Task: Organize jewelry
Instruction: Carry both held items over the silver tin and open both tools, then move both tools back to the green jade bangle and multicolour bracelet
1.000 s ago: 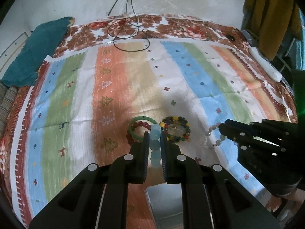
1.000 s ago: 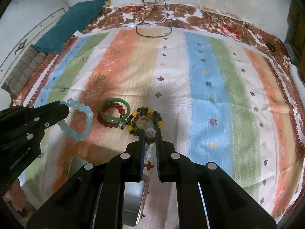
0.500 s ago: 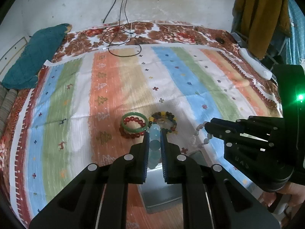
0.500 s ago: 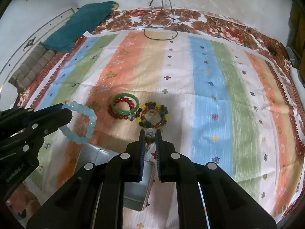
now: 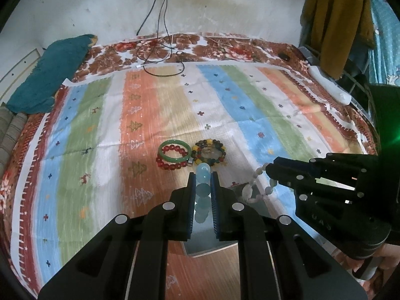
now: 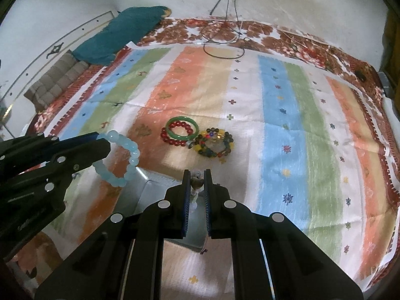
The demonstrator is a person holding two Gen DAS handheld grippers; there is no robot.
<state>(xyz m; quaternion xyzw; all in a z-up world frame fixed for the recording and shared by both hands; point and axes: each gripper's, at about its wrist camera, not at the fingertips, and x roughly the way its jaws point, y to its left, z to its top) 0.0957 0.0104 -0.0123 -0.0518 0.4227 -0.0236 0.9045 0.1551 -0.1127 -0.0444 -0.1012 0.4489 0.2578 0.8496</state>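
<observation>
My left gripper is shut on a pale blue bead bracelet, seen whole in the right wrist view, held above a grey metal box. My right gripper is shut on a whitish bead bracelet that hangs over the same box. On the striped cloth beyond lie a green bangle on a red bead bracelet and a multicoloured bead bracelet, also in the right wrist view.
A striped cloth covers a floral bedspread. A teal pillow lies at the far left. Black cables run from a wall socket onto the bed. A white power strip and hanging clothes are at the right.
Both grippers have pulled back and up from the bracelets on the cloth, each still holding its bracelet. The grey box has come into view under them.
</observation>
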